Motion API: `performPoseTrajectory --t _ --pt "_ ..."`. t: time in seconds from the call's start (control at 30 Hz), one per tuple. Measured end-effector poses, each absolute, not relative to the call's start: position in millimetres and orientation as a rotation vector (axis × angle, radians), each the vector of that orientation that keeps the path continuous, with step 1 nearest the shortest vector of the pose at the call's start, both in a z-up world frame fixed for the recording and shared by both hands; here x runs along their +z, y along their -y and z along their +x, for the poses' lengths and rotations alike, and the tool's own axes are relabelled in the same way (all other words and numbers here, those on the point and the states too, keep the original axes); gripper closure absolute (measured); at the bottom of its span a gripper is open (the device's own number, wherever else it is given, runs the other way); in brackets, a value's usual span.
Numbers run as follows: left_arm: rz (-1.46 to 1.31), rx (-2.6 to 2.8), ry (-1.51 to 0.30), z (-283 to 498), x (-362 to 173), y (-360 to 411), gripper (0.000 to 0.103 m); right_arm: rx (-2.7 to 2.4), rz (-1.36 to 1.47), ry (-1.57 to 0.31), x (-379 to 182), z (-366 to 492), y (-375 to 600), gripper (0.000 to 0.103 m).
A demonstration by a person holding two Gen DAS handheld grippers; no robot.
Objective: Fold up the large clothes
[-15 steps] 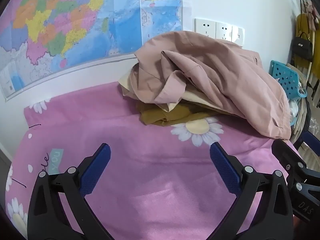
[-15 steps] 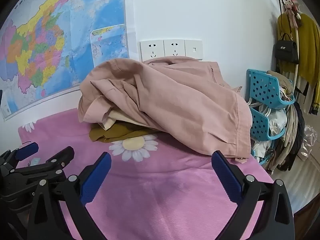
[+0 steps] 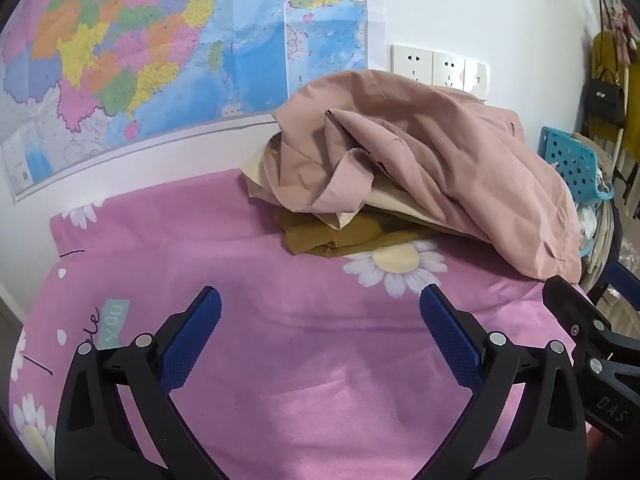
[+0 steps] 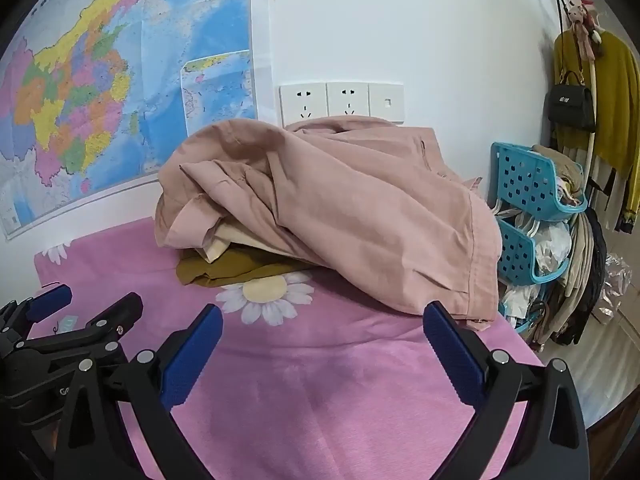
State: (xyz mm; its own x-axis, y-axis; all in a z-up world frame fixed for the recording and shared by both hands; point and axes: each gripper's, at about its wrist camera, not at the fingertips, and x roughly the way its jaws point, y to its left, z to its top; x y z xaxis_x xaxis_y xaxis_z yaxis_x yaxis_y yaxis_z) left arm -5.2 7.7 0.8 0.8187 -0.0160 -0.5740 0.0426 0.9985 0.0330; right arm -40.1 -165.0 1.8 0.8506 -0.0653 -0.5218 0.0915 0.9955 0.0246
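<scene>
Left claw (image 3: 320, 300) spread wide, nothing between blue pads, hovering over bare pink cloth (image 3: 304, 320). Right claw (image 4: 322, 320) same: fully released, empty, tilted down toward pile. Right pad tip of right claw overlapping hem of pink garment in right wrist view; contact unclear.

Pile of clothes at far side of counter, against wall. Dusty pink garment (image 3: 440, 160) crumpled on top, draping toward right edge. Cream garment (image 3: 392, 204) sandwiched under it, only an edge visible. Mustard garment (image 3: 328, 236) at bottom, partly folded, touching big white daisy print (image 3: 396, 266) on cloth.

Writing: teal patch on cloth reading "YOU" (image 3: 114, 320), seen upside down, next to black script lettering, partly cut off, unreadable in full. "DAS" embossed on other claw's black body (image 3: 610, 410) at right edge of left wrist view. Partial embossed letters on left claw body in right wrist view, too cut off to read.

Colourful wall map (image 4: 100, 100) upper left, title characters along top edge too small and warped to read. Row of white wall sockets (image 4: 340, 100) above pile. Blue perforated baskets (image 4: 528, 188) stacked right of counter, stuffed with items. Black handbag (image 4: 572, 104) and yellow-green sweater (image 4: 616, 100) hanging far right, small plush toy (image 4: 582, 20) above them.
</scene>
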Motion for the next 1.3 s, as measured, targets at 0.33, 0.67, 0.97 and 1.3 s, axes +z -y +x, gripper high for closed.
performPoseTrajectory --t 0.33,0.67,0.97,1.3 --pt "0.045 -0.025 -0.607 -4.6 1.5 -2.9 0.005 -0.087 0.035 -0.543 7.5 -40.0 167.7 0.005" --pt "0.042 -0.024 -0.609 -4.5 0.3 -1.0 0.005 -0.093 0.02 -0.533 5.7 -41.6 165.9 0.005" --pt "0.039 -0.024 -0.606 -4.7 -1.2 -1.4 0.005 -0.09 0.026 -0.534 6.3 -39.7 167.0 0.005" --pt "0.038 -0.026 -0.605 -4.5 -2.0 -1.9 0.005 -0.085 0.014 -0.528 6.1 -37.7 165.8 0.005"
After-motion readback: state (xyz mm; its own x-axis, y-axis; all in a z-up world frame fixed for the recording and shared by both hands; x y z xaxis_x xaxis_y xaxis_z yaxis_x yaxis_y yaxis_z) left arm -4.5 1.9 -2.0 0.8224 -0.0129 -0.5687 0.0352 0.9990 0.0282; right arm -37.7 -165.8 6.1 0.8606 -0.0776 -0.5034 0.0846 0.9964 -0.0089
